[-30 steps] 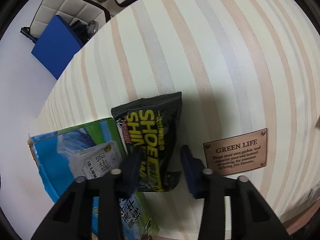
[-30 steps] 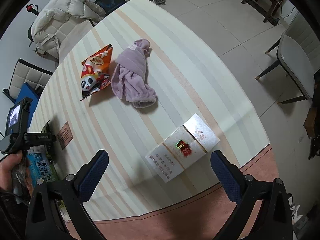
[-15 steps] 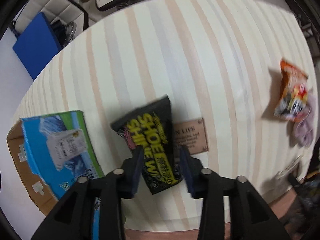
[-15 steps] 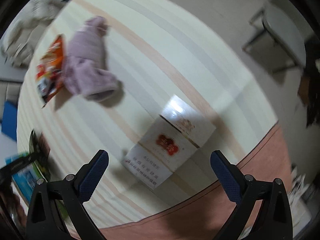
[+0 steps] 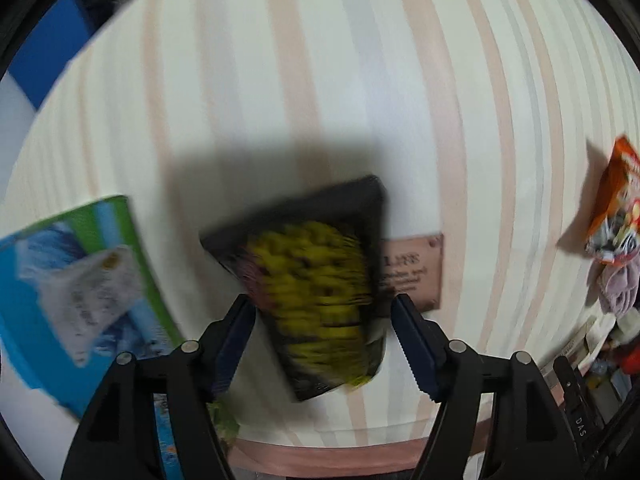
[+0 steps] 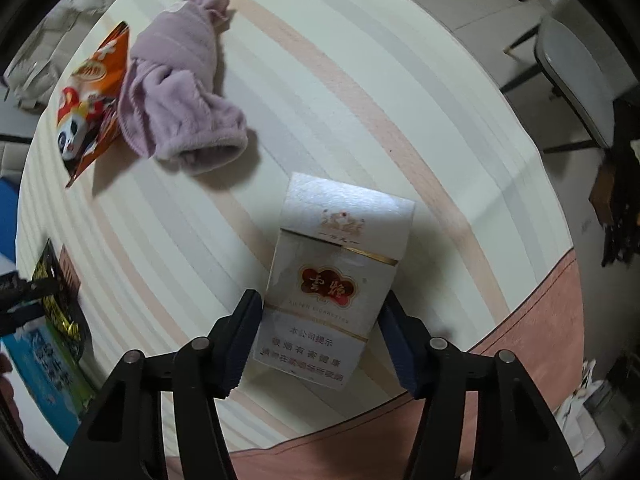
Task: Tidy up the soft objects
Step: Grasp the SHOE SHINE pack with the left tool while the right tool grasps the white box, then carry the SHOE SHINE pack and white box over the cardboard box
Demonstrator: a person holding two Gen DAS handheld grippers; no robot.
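In the left wrist view a black and yellow snack bag (image 5: 316,284), blurred, sits between the fingers of my left gripper (image 5: 322,316); the jaws stand open with gaps on both sides. It also shows in the right wrist view (image 6: 56,300). My right gripper (image 6: 320,320) straddles a white cigarette carton (image 6: 336,276) lying on the striped table (image 6: 360,100); its jaws stand just off the carton's sides. A lilac fleece garment (image 6: 180,76) and an orange panda snack bag (image 6: 92,96) lie at the far left.
A blue and green box (image 5: 76,280) lies left of the black bag. A copper plaque (image 5: 416,272) is fixed to the tablecloth behind the bag. The table's front edge with a pink border (image 6: 520,340) is close. A chair (image 6: 576,76) stands to the right.
The left gripper's jaws have widened off the black bag, which now looks blurred. The right gripper has narrowed and moved down over the white carton.
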